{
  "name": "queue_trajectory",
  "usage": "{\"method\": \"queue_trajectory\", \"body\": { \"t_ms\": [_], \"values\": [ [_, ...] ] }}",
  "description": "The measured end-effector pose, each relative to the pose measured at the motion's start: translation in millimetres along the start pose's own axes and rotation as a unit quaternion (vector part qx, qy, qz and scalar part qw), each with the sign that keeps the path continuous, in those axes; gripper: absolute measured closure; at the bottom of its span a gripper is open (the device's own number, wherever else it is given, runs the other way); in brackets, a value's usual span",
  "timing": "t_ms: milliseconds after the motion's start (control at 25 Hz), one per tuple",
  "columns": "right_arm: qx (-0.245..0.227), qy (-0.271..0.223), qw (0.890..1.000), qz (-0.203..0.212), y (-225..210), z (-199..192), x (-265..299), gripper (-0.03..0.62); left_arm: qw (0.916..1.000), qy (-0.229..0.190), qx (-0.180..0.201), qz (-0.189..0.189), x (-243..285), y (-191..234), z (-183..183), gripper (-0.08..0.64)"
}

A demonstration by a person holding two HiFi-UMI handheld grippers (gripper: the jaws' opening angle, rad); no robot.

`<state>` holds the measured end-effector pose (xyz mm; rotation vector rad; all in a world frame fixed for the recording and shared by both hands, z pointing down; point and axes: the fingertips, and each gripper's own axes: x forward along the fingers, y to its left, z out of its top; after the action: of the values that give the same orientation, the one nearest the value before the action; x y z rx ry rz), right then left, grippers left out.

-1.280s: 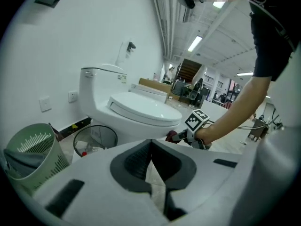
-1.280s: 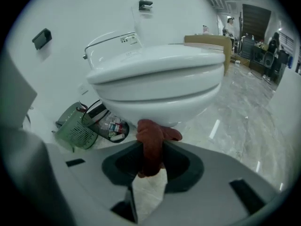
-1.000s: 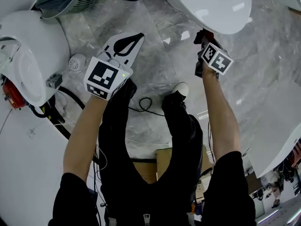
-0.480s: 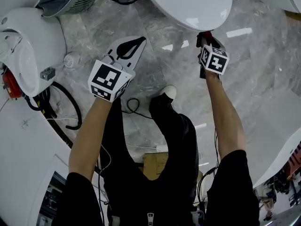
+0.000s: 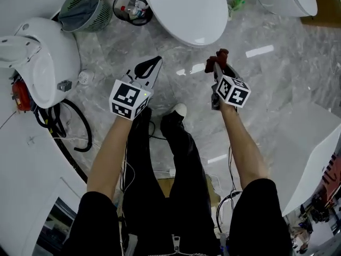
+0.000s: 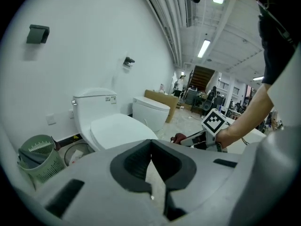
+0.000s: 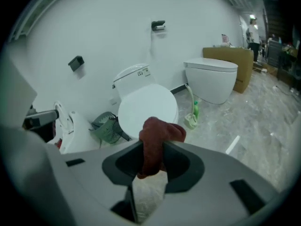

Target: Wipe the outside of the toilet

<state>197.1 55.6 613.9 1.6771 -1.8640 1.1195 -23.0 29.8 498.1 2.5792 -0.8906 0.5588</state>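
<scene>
Right gripper [image 5: 215,67] pinches the rag [image 7: 157,133] tight, ready for wiping I guess, left gripper [image 5: 152,64] is closed on nothing and just hangs alongside, toilet [image 5: 184,9] sits just ahead, lid down, rag not touching it.

green basket [image 5: 101,16] | black bin [image 5: 115,9] beside it | green bottle [image 7: 195,110] | cardboard box [image 7: 226,60]

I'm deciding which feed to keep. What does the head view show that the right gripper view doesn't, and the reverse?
Only the head view: the left gripper, the person's legs and a white shoe. Only the right gripper view: the toilet's tank and a dark wall fitting above it. Both: the toilet lid, the green basket and the brown cloth clamped in the right gripper.
</scene>
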Motion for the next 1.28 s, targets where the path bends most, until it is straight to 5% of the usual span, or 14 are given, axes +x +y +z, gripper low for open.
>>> {"method": "queue_trajectory", "body": {
  "t_ms": [240,480,840,1080,1280],
  "values": [
    [0.017,-0.042,0.999,0.029,56.0,76.4,-105.0,0.474,0.9997,-0.016,0.013,0.01,-58.7,-13.3,100.1,0.56],
    [-0.029,-0.11,0.992,0.048,119.7,169.2,-192.0,0.474,0.9984,-0.05,0.027,0.007,-101.4,-18.7,196.0,0.56],
    [-0.106,-0.23,0.966,0.056,192.5,282.0,-329.5,0.476,0.9917,-0.111,0.065,0.005,-161.4,-46.8,320.1,0.56],
    [-0.124,-0.294,0.946,0.061,233.0,320.8,-389.3,0.476,0.9815,-0.164,0.098,-0.001,-203.0,-54.8,382.7,0.56],
    [-0.137,-0.316,0.937,0.063,256.2,327.3,-411.9,0.476,0.9784,-0.176,0.109,-0.002,-222.7,-52.8,398.6,0.56]
  ]
}}
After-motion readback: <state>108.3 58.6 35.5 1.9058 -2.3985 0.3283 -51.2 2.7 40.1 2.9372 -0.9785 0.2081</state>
